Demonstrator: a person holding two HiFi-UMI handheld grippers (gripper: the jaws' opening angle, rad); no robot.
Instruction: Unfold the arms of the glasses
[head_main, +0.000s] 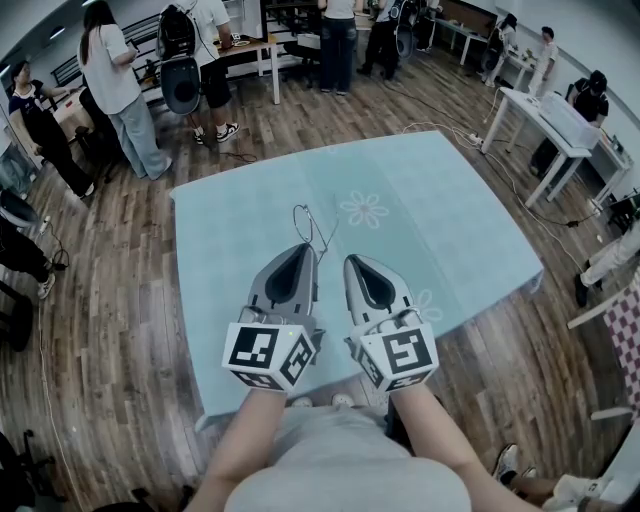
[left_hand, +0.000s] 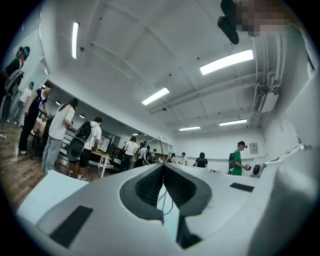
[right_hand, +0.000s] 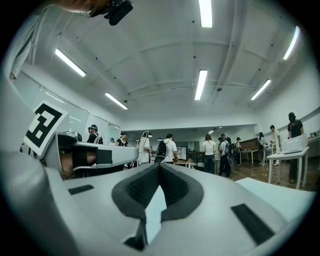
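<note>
Left gripper (head_main: 303, 247) is clamping the thin wire glasses (head_main: 308, 222) at frame centre, over the blue tablecloth (head_main: 450, 220). Right gripper (head_main: 357, 260) is idling just beside it, jaws together and empty. Likely step: unfolding is pending. Next, the right is needing to open and pinch 1 arm. Nothing readable is showing, only square markers.

table (head_main: 522, 262) covered by pale blue cloth (head_main: 440, 190), white flower prints; stands on wood floor (head_main: 110, 300).

- One pair of glasses (head_main: 310, 232)
- Two grippers: left gripper (head_main: 303, 247), right gripper (head_main: 353, 260)
- Two marker cubes (head_main: 270, 355), one per gripper
- One desk (head_main: 450, 215)
- Two flower prints (head_main: 365, 210) on its blue cloth
</note>
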